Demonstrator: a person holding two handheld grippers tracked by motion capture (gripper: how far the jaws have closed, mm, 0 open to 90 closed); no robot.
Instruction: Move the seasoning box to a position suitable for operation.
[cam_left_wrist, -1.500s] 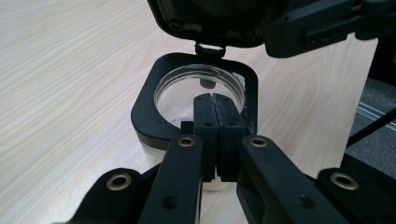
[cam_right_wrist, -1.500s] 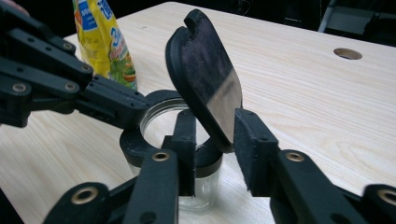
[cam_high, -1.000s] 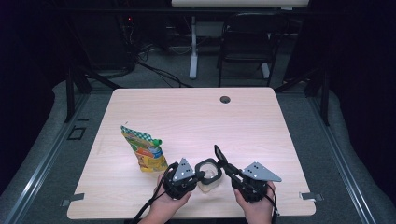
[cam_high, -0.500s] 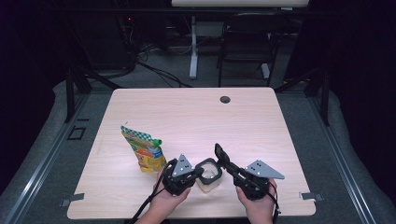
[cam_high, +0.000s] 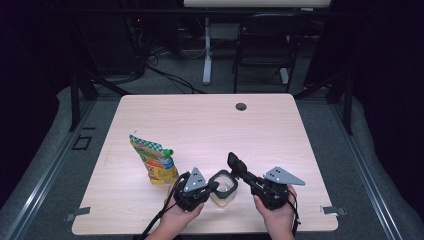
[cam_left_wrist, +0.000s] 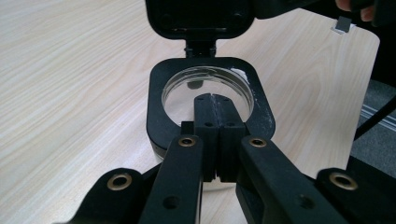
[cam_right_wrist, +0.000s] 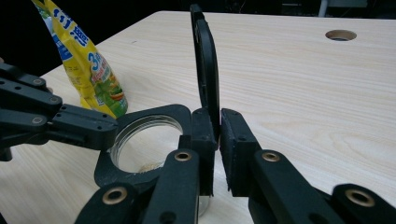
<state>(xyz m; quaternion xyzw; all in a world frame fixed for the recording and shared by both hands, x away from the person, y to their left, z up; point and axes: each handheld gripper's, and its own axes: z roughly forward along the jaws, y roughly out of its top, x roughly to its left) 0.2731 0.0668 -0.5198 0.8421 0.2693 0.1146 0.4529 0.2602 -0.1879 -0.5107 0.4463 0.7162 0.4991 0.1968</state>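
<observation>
A clear container (cam_high: 223, 186) with a black rim (cam_left_wrist: 156, 107) stands near the table's front edge, its hinged black lid (cam_high: 236, 165) swung up. My left gripper (cam_high: 212, 186) is shut, and its closed jaws lie over the near rim (cam_left_wrist: 211, 100) above the opening. My right gripper (cam_right_wrist: 218, 121) is shut on the upright lid (cam_right_wrist: 205, 56), holding it by its lower edge next to the hinge. The container's rim (cam_right_wrist: 154, 114) and the left gripper (cam_right_wrist: 93, 126) also appear in the right gripper view. A little pale residue lies inside the container.
A yellow and green snack pouch (cam_high: 156, 162) stands just left of the left gripper, also seen as the pouch (cam_right_wrist: 84, 60). A round cable hole (cam_high: 241, 106) sits near the table's far edge. Bare wooden tabletop (cam_high: 210, 130) stretches beyond the container.
</observation>
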